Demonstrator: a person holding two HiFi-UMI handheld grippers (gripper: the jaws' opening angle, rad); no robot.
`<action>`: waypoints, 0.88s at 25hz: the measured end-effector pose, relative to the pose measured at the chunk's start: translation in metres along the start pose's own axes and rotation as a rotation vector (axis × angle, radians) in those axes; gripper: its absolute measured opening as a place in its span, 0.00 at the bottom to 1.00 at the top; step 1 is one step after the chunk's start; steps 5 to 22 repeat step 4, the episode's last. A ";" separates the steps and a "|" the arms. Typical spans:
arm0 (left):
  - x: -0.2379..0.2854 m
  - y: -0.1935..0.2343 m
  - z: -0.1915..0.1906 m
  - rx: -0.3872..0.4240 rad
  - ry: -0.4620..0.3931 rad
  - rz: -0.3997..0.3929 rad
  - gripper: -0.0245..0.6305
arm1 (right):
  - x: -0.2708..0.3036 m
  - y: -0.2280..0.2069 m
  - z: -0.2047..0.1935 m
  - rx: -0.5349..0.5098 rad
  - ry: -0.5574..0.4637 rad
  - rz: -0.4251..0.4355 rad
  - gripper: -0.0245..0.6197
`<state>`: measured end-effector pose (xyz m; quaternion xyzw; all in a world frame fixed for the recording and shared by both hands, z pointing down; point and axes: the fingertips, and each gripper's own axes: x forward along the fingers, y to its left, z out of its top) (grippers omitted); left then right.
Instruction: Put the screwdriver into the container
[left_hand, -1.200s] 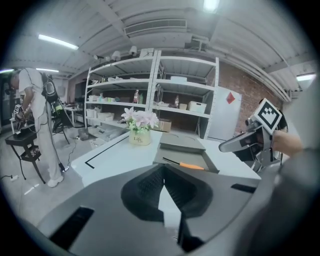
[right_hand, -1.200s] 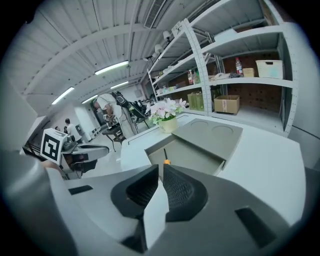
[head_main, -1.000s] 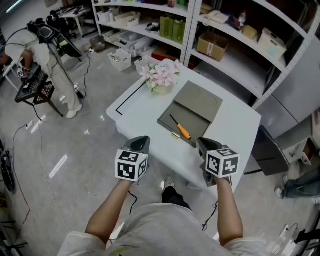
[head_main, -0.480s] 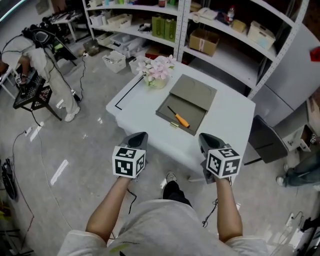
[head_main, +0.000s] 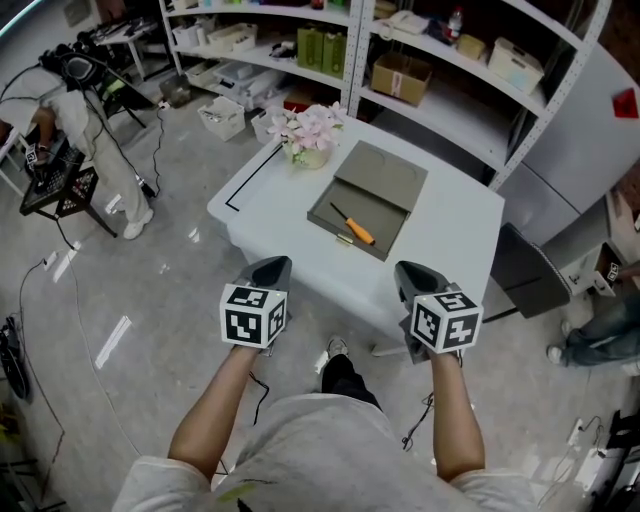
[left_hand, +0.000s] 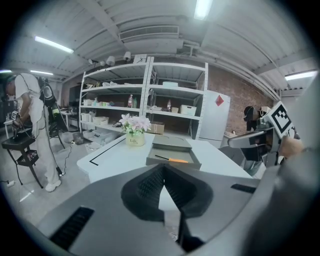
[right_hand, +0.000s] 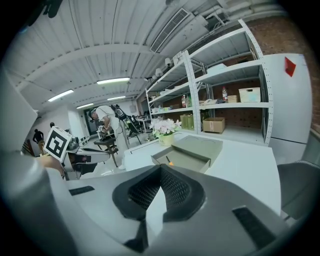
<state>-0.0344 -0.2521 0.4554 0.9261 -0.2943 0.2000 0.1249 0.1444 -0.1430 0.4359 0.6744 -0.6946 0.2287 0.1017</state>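
Table's (head_main: 268, 222) container (head_main: 388, 213) holds screwdriver (head_main: 355, 230), beyond left tool (head_main: 272, 268) and right tool (head_main: 410, 272).

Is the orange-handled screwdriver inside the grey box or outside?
Inside: the orange-handled screwdriver lies on the floor of the grey box, between its walls.

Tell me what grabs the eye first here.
The orange-handled screwdriver lies in the open grey container on the white table. Pink flowers stand at its far left corner; the left gripper and right gripper hang shut and empty by the near edge.
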 end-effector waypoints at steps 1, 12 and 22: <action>0.000 0.000 0.000 -0.001 0.000 0.000 0.04 | 0.000 0.000 0.000 -0.001 0.000 0.000 0.04; 0.001 0.000 0.000 -0.004 0.000 0.000 0.04 | 0.000 -0.001 0.000 -0.002 0.002 0.001 0.04; 0.001 0.000 0.000 -0.004 0.000 0.000 0.04 | 0.000 -0.001 0.000 -0.002 0.002 0.001 0.04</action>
